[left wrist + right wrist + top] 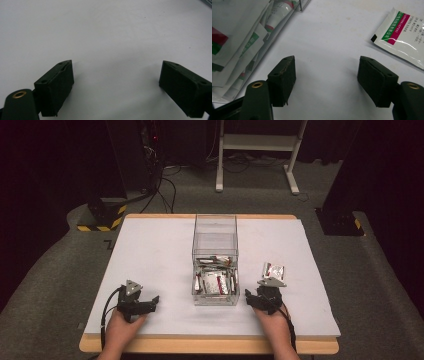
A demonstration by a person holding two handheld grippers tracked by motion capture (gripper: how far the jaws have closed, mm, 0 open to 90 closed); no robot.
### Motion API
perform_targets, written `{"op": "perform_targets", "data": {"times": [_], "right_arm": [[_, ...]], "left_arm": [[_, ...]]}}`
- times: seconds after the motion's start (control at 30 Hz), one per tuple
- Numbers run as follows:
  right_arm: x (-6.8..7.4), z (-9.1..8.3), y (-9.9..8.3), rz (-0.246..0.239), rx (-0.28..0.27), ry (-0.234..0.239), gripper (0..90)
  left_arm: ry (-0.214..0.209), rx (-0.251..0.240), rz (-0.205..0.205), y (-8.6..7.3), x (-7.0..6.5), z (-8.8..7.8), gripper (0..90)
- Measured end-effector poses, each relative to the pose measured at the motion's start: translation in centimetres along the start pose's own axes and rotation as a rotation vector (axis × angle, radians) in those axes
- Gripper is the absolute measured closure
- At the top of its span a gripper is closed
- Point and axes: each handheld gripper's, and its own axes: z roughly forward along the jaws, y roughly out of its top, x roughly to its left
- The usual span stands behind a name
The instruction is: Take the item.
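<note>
On the white counter (150, 250) we see the left tongs (150, 304) at about 8 o'clock from the centre, held in the left hand (120, 327) near the front edge. In the left gripper view we see their jaws spread wide with bare white surface between them, holding nothing. At the middle of the counter stands a clear box (215, 260), open at the top, with a loose heap of sachets (215, 279) in its lower part; we can make out white packs with red and green print. In the right gripper view the box (294, 17) lies at 10 o'clock from the jaws, its packs pressed against the clear wall. The right tongs (257, 299) rest at about 4 o'clock, just right of the box, in the right hand (272, 320); their jaws too stand wide apart and empty. One sachet (273, 270) lies flat on the counter just beyond them, at 1 o'clock in the right gripper view (403, 37).
</note>
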Motion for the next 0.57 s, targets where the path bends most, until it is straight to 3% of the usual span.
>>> {"op": "perform_targets", "data": {"times": [0.1, 0.57], "right_arm": [[0.27, -0.04, -0.03, -0.019, -0.003, -0.024, 27.6], [0.05, 0.06, 0.02, -0.001, 0.005, -0.013, 26.5]], "left_arm": [[0.001, -0.001, 0.000, 0.00, -0.01, 0.00, 12.5], [0.002, -0.010, -0.012, -0.04, -0.12, 0.06, 12.5]]}}
